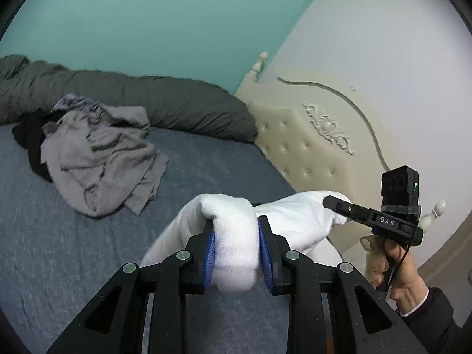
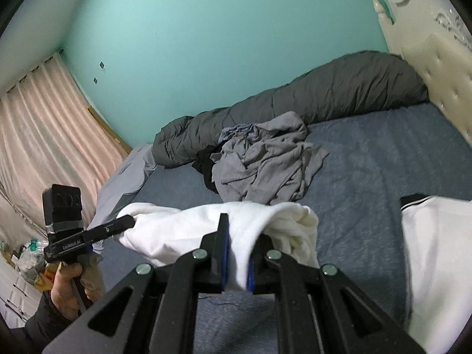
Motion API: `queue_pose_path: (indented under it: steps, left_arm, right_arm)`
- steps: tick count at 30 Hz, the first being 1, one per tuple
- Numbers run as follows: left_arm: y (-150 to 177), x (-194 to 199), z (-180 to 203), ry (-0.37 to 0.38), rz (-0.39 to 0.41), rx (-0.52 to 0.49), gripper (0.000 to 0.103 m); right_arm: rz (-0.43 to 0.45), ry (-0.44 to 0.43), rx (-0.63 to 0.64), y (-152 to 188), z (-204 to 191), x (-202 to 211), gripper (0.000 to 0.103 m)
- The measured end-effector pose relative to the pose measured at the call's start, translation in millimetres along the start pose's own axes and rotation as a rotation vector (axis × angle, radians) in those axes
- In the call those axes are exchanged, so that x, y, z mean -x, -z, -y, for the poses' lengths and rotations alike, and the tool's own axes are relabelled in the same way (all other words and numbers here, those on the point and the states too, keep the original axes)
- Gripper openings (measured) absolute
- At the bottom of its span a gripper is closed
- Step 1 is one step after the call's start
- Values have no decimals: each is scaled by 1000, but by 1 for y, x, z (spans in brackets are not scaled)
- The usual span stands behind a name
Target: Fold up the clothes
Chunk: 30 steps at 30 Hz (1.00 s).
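Observation:
A white garment (image 1: 295, 218) hangs stretched between both grippers above the blue-grey bed (image 1: 73, 250). My left gripper (image 1: 236, 221) is shut on a thick bunched fold of it, the blue pads (image 1: 210, 250) pressing from both sides. In the left wrist view the right gripper (image 1: 329, 201), held by a hand (image 1: 398, 268), bites the garment's far end. My right gripper (image 2: 240, 230) is shut on a thinner fold of the white garment (image 2: 177, 230). The left gripper (image 2: 129, 221) clamps the cloth's other end at the left of the right wrist view.
A crumpled grey clothes pile (image 1: 100, 159) over something black lies mid-bed. Behind it, a rolled dark grey duvet (image 1: 162, 100) runs along the teal wall. A cream tufted headboard (image 1: 309, 147) stands on the right. Another white item with black trim (image 2: 436, 250) lies nearby. Pink curtains (image 2: 44, 124) hang at left.

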State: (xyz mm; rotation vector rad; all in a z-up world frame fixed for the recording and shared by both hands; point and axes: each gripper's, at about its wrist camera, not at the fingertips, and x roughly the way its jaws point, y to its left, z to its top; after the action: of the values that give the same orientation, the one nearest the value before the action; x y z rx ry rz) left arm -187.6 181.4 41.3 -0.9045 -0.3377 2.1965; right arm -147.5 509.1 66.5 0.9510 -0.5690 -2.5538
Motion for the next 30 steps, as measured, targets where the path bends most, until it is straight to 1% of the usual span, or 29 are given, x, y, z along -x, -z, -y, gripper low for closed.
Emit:
queue_pose_path:
  steps: [5, 12, 22, 26, 30]
  left_arm:
    - [-16, -17, 34, 15, 6, -34, 29]
    - [-37, -49, 81, 40, 2, -66, 29]
    - [-62, -124, 139, 78, -27, -102, 29]
    - [-77, -160, 158, 97, -21, -101, 29]
    - [-94, -201, 185, 104, -21, -123, 29]
  right_arm:
    - [20, 23, 19, -21, 13, 28, 9]
    - [39, 60, 16, -47, 49, 59, 9]
    - [65, 143, 9, -77, 116, 93, 9]
    - [69, 186, 19, -97, 149, 100, 8]
    - [98, 236, 19, -123, 183, 111, 8]
